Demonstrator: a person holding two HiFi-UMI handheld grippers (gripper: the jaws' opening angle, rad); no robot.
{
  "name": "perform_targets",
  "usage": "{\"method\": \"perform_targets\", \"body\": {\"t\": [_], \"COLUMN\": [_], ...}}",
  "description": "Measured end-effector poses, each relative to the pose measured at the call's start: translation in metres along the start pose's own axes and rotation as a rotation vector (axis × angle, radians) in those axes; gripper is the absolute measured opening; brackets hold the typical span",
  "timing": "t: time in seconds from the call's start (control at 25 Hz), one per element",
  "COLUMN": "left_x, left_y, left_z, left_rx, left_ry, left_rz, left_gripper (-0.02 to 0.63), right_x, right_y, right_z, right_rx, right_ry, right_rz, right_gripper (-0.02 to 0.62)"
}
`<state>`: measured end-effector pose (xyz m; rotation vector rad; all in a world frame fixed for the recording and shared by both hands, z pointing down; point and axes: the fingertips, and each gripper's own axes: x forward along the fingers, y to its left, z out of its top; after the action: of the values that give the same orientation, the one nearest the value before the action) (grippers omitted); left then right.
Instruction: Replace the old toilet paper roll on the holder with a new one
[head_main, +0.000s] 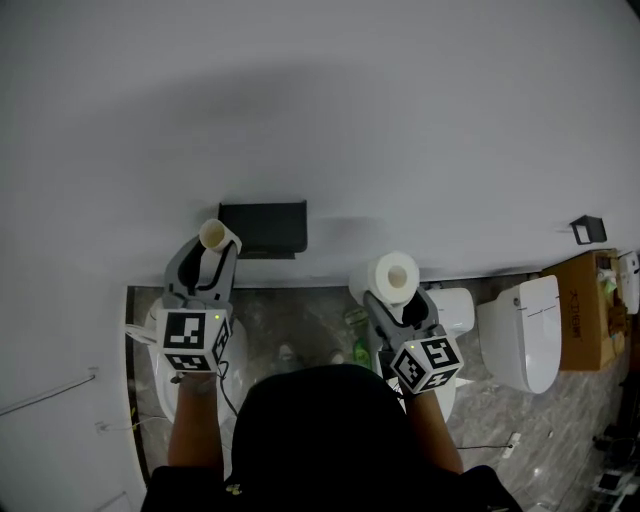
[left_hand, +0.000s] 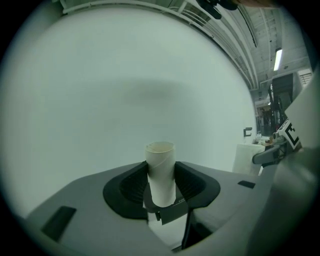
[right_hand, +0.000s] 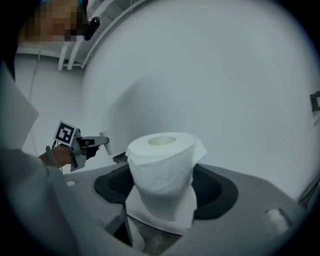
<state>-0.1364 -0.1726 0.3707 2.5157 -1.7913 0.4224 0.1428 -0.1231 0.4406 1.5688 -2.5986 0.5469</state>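
Observation:
My left gripper (head_main: 212, 255) is shut on an empty cardboard tube (head_main: 216, 236), which stands upright between its jaws in the left gripper view (left_hand: 160, 172). The black paper holder (head_main: 264, 228) hangs on the white wall just right of the tube. A full white toilet paper roll (head_main: 392, 277) sits in my right gripper (head_main: 398, 300), whose jaws are shut on it. In the right gripper view the roll (right_hand: 162, 175) stands upright with a loose sheet hanging at its front. The left gripper (right_hand: 80, 145) with the tube shows there at the left.
A white toilet (head_main: 525, 330) stands on the marbled floor at the right, with a cardboard box (head_main: 590, 310) beyond it. A small black bracket (head_main: 588, 229) sits on the wall at the far right. A white bin (head_main: 455, 308) stands below the right gripper.

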Motion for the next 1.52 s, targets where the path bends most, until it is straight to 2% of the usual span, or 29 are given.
{"method": "perform_targets", "body": {"t": [0.28,0.76,1.12,1.52], "left_x": [-0.039,-0.090,-0.101,-0.106], "left_y": [0.021,0.033,0.034,0.035], "left_z": [-0.031,-0.093,-0.125,-0.146], "left_rx": [-0.047,-0.137,-0.171,-0.168], "left_ry": [0.039,0.111,0.150,0.176], "left_rz": [0.076,0.153,0.155,0.115], "left_gripper": [0.179,0.178,0.178,0.179], "right_x": [0.024,0.055,0.078,0.097], "right_y": [0.038,0.095,0.130,0.167], "right_z": [-0.010,-0.029,-0.046,-0.062], "right_rx": [-0.024,-0.074,-0.096,-0.128], "right_ry": [0.039,0.109,0.160,0.192], "right_rz": [0.109,0.250,0.321,0.384], "right_gripper": [0.348,0.348,0.348,0.348]}}
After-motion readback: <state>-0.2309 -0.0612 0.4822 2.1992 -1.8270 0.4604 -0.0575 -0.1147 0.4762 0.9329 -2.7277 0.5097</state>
